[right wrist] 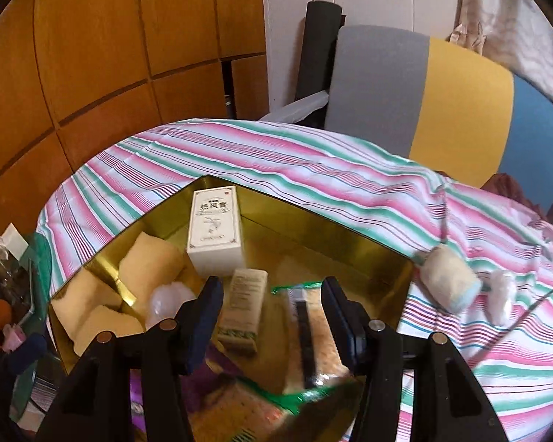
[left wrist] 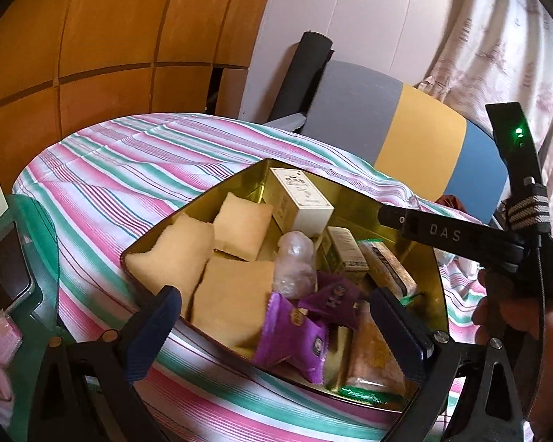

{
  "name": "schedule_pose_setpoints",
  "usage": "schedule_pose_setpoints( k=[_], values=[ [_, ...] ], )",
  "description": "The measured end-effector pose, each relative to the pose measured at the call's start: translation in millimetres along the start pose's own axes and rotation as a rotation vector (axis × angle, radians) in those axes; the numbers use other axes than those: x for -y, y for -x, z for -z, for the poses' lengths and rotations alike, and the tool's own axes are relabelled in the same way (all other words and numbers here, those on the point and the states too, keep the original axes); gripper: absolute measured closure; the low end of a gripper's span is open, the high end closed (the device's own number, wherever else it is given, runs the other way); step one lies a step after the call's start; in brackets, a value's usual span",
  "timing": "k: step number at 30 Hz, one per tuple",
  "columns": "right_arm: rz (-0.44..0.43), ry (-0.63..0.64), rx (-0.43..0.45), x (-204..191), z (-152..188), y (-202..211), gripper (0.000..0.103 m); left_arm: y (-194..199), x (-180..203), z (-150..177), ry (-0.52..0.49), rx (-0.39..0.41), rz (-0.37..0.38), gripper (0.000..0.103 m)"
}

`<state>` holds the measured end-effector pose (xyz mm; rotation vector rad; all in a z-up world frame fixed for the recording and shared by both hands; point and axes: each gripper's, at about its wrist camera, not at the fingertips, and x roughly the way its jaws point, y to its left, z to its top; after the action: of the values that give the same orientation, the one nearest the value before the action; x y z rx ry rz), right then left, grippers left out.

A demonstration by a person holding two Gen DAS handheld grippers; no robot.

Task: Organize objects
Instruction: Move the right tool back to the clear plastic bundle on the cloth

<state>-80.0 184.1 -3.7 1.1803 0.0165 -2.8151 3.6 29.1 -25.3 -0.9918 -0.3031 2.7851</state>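
Both grippers hover over the gold tin (left wrist: 354, 199) of snacks: left gripper (left wrist: 276, 316) spread empty, right gripper (right wrist: 272, 316) parted above a green-edged packet (right wrist: 306, 316), not pinching it

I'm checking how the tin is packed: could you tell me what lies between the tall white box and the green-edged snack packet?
In the right wrist view, a slim beige carton lies between the tall white box and the green-edged snack packet, inside the gold tin.

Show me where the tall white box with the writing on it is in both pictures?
Left wrist view: the white box stands at the far corner of the gold tin, above centre.
Right wrist view: the white box stands left of centre, again at the tin's far corner.
Shared landmark: the striped cloth under the tin.
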Motion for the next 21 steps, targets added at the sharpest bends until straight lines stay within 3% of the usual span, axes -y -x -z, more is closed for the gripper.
schedule_pose_setpoints(
  k=[7, 11, 21],
  values=[
    [0.05, 0.029, 0.016, 8, 13, 18, 0.047, 8, 11, 6, -0.045, 0.003, 0.013, 0.0],
    [0.064, 0.029, 0.026, 15, 20, 27, 0.047, 14, 20, 11, -0.081, 0.007, 0.063, 0.0],
    [0.115, -0.05, 0.029, 57, 42, 46, 0.047, 26, 50, 27, -0.173, 0.01, 0.118, 0.0]
  ],
)
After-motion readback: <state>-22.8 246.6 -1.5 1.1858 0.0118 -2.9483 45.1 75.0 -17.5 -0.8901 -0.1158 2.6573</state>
